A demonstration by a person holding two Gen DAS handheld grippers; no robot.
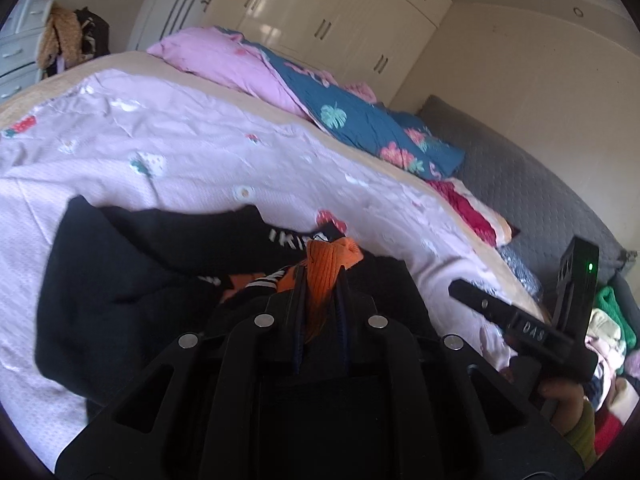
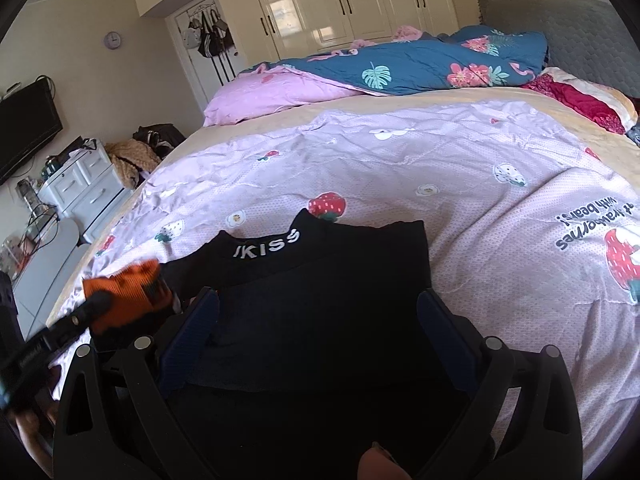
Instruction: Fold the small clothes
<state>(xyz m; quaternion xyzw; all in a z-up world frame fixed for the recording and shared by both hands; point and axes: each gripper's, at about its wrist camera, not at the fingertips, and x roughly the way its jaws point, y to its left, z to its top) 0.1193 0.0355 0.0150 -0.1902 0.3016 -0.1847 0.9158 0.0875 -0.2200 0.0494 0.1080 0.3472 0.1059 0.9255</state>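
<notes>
Orange knit cloth (image 1: pixel 328 264) pinched tight in your left gripper (image 1: pixel 322 276); your right gripper (image 2: pixel 318 316) wide apart over black garment (image 2: pixel 320 280), probably folded, on bedspread (image 2: pixel 440 168).

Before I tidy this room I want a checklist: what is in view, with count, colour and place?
black garment: one, black with white lettering, flat on the near bedspread
orange cuff: one, orange ribbed, part of that garment, pinched at its left side
bedspread: one, pale pink with strawberries, over the bed
quilt: one, blue floral with pink lining, bunched at the far side
red blanket: one, red, by the grey headboard
wardrobe: one, cream, far wall
drawers: one, white, left of the bed
television: one, black, left wall
left tongs: shut on the orange cuff
right tongs: open over the black garment
</notes>
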